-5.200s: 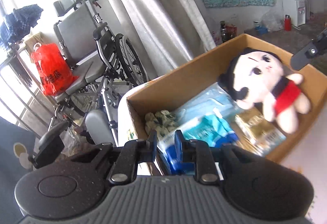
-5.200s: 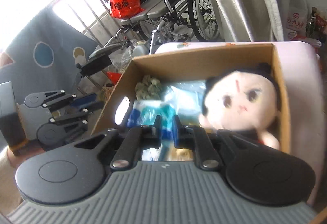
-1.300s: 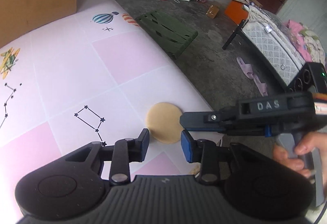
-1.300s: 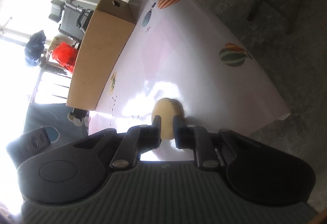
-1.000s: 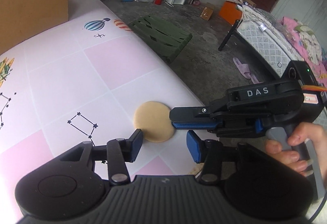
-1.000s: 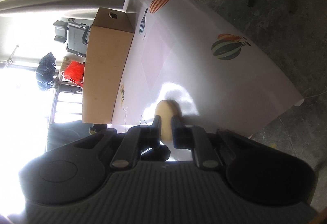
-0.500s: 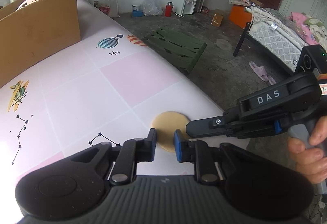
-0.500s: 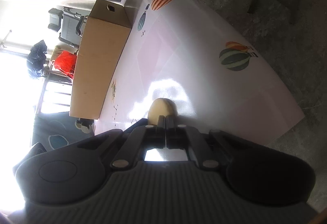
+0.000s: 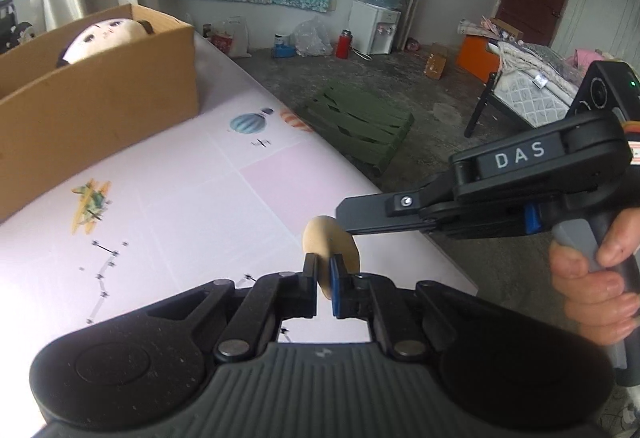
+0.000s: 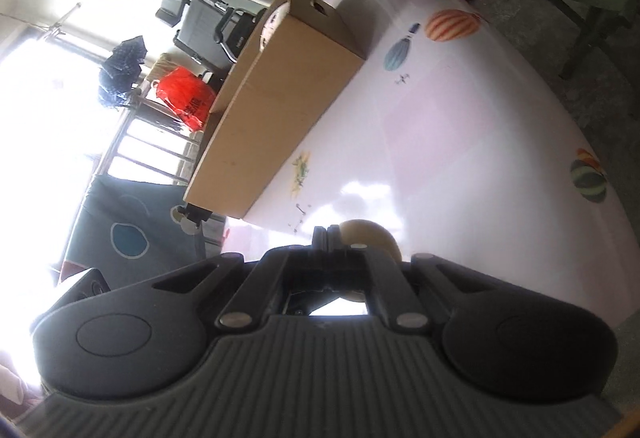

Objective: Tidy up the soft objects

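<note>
Two tools pinch one tan round pad (image 9: 330, 245) at lower centre above the pink bench (image 9: 192, 206): left tool (image 9: 324, 278) from below, right tool (image 9: 352, 216) from the right.

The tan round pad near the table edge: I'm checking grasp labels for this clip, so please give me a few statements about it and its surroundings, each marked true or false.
1. The left gripper is shut on the tan round pad. True.
2. The pad lies flat on the table. False: it is lifted and tilted up on edge.
3. The right gripper is wide open, clear of the pad. False: it is shut and reaches the pad's far edge.
4. A doll sits inside the cardboard box. True.
5. The box stands on the floor. False: it stands on the table.
</note>
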Tool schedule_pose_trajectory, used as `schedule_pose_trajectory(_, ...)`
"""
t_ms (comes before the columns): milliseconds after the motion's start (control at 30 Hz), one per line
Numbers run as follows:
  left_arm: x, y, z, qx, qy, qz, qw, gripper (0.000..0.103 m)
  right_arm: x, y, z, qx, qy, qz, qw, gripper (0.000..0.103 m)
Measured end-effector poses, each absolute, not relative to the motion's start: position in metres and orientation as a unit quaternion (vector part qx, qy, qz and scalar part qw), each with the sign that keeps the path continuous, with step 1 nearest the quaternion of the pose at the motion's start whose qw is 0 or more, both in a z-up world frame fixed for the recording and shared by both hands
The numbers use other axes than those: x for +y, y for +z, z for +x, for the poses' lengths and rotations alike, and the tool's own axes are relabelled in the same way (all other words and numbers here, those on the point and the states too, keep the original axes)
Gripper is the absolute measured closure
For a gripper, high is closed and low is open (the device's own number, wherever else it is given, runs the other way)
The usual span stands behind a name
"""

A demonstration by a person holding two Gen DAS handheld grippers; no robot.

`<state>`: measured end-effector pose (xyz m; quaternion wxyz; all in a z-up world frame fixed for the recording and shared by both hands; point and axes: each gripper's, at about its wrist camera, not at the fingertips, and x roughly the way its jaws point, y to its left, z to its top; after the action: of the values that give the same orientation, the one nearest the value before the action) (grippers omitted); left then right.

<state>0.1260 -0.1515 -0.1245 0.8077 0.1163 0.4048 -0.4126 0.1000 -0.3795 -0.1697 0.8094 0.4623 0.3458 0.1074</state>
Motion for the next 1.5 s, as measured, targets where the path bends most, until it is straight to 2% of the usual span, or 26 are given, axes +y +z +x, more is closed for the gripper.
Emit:
schedule_pose_trajectory(233, -0.1, -0.054, 0.172, 0.35, -0.343, 0.1, 0.866, 0.096, -0.362, -0.109, 0.172, 0.307, 0.163, 0.437, 0.829, 0.103)
schedule_pose_trajectory(333, -0.079, -0.016, 0.219, 0.325, -0.298, 0.104, 0.892, 0.096, -0.343, -0.078, 0.241, 0.307, 0.181, 0.403, 0.843, 0.103)
schedule_pose_trajectory(433, -0.063, 0.005, 0.291, 0.343, -0.253, 0.088, 0.9, 0.096, -0.318, -0.05, 0.329, 0.311, 0.2, 0.369, 0.853, 0.103)
schedule_pose_trajectory(567, -0.05, 0.0, 0.405, 0.402, -0.202, 0.051, 0.891, 0.095, -0.285, -0.042, 0.426, 0.33, 0.199, 0.339, 0.858, 0.103)
schedule_pose_trajectory(733, -0.042, -0.046, 0.519, 0.457, -0.163, 0.004, 0.875, 0.094, -0.25, -0.069, 0.516, 0.376, 0.169, 0.279, 0.867, 0.103)
schedule_pose_trajectory(767, -0.042, -0.055, 0.533, 0.459, -0.157, -0.008, 0.874, 0.092, -0.248, -0.077, 0.529, 0.387, 0.159, 0.274, 0.866, 0.103)
schedule_pose_trajectory(833, -0.047, -0.074, 0.555, 0.48, -0.137, -0.008, 0.867, 0.075, -0.243, -0.097, 0.556, 0.42, 0.125, 0.255, 0.862, 0.103)
schedule_pose_trajectory(900, -0.05, -0.089, 0.572, 0.511, -0.121, 0.0, 0.851, 0.06, -0.238, -0.101, 0.563, 0.42, 0.129, 0.244, 0.864, 0.103)
schedule_pose_trajectory(967, -0.052, -0.09, 0.572, 0.508, -0.112, 0.013, 0.854, 0.057, -0.231, -0.096, 0.559, 0.417, 0.145, 0.227, 0.868, 0.103)
schedule_pose_trajectory(1167, -0.05, -0.056, 0.529, 0.493, -0.121, 0.063, 0.859, 0.067, -0.219, -0.066, 0.522, 0.428, 0.189, 0.127, 0.875, 0.102)
schedule_pose_trajectory(1333, -0.043, -0.034, 0.454, 0.505, -0.177, 0.09, 0.84, 0.067, -0.235, -0.054, 0.471, 0.458, 0.193, 0.077, 0.864, 0.101)
schedule_pose_trajectory(1433, -0.03, -0.04, 0.423, 0.521, -0.179, 0.079, 0.831, 0.066, -0.251, -0.063, 0.439, 0.469, 0.152, 0.03, 0.869, 0.101)
schedule_pose_trajectory(1500, -0.018, -0.048, 0.414, 0.533, -0.168, 0.068, 0.827, 0.063, -0.267, -0.07, 0.429, 0.478, 0.14, 0.037, 0.867, 0.1)
